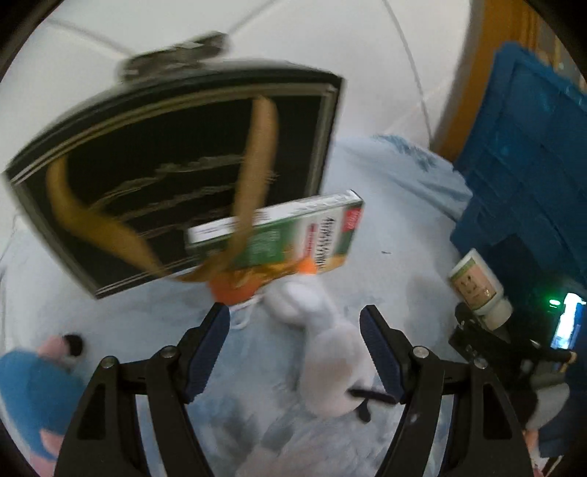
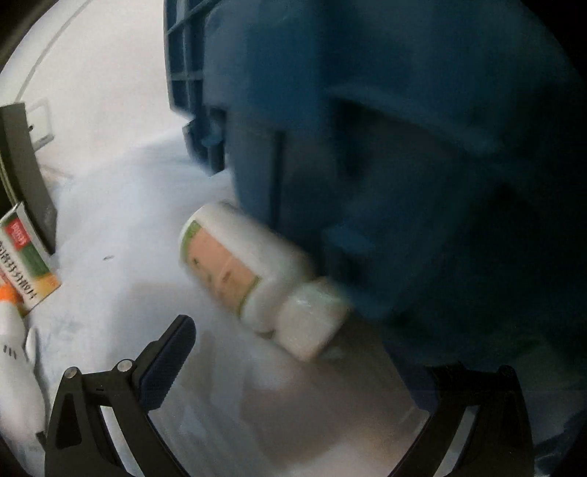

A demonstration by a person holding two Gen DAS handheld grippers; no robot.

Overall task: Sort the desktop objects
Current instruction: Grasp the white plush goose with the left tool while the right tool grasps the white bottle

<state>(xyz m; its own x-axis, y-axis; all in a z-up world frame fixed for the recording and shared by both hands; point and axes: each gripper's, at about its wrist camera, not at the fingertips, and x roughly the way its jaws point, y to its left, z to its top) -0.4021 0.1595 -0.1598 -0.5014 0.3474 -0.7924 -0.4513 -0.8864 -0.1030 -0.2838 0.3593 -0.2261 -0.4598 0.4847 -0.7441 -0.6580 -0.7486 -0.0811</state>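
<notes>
My right gripper (image 2: 293, 352) carries the white bottle (image 2: 249, 275), jaws clamped on its cap, beside the blue crate (image 2: 367, 110); next, lift over its rim. Left gripper (image 1: 295, 330) hangs, jaws apart, over the white plush (image 1: 326, 352) mid-cloth, near the medicine box (image 1: 279, 235).

Pale blue cloth (image 1: 389, 205) covers the surface, wrinkled, with a tiny dark speck (image 1: 386, 252) on it. Behind it a white wall (image 1: 256, 33) with thin lines across, a white socket plate (image 2: 41, 121) low on it, and a strip of orange-brown wood (image 1: 473, 73) beside the wall. At the right edge, a small green light (image 1: 554, 302) and a lit screen (image 1: 567, 324), blurred; what device they sit on cannot be told.
</notes>
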